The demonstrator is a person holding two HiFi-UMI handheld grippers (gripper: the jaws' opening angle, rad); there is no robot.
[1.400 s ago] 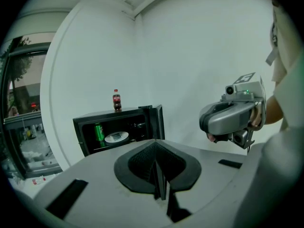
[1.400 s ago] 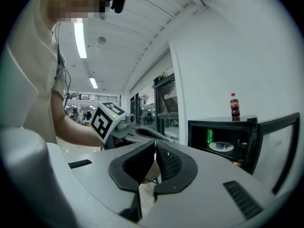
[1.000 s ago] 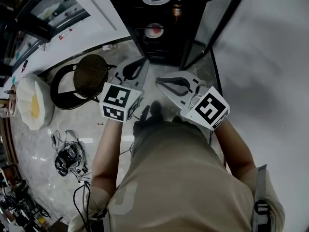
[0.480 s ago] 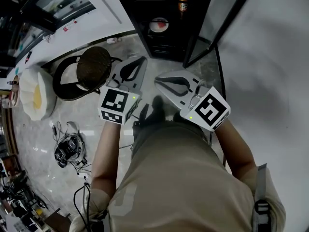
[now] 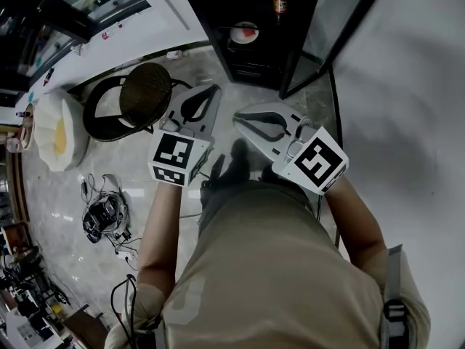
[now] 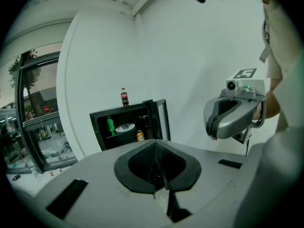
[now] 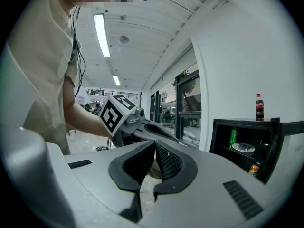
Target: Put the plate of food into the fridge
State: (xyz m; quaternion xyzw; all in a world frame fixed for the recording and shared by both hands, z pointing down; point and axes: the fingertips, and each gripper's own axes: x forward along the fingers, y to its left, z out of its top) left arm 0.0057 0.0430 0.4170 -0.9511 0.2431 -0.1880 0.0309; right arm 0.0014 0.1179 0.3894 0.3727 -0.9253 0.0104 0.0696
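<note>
The plate [image 6: 125, 127] sits on a shelf inside the fridge [image 5: 218, 27], beside a green can [image 6: 110, 126], so the main job looks done. The glass door [image 6: 162, 118] stands open and probably needs closing. Left tongs [image 6: 159, 163] and right tongs [image 7: 154, 158] are both clenched on nothing (well back from the fridge). No working surface shows, only pale polished floor [image 5: 43, 209], a round chair [image 5: 142, 102], tangled cables [image 5: 102, 224] and a white wall [image 5: 407, 86].

The head view looks steeply down from above onto the left gripper [image 5: 208, 97], right gripper [image 5: 244, 122] and floor [image 5: 51, 217], with the fridge [image 5: 247, 35] at its top edge. Each gripper view looks close along its own jaws toward that open fridge (all three views share it), which stands farther off.
</note>
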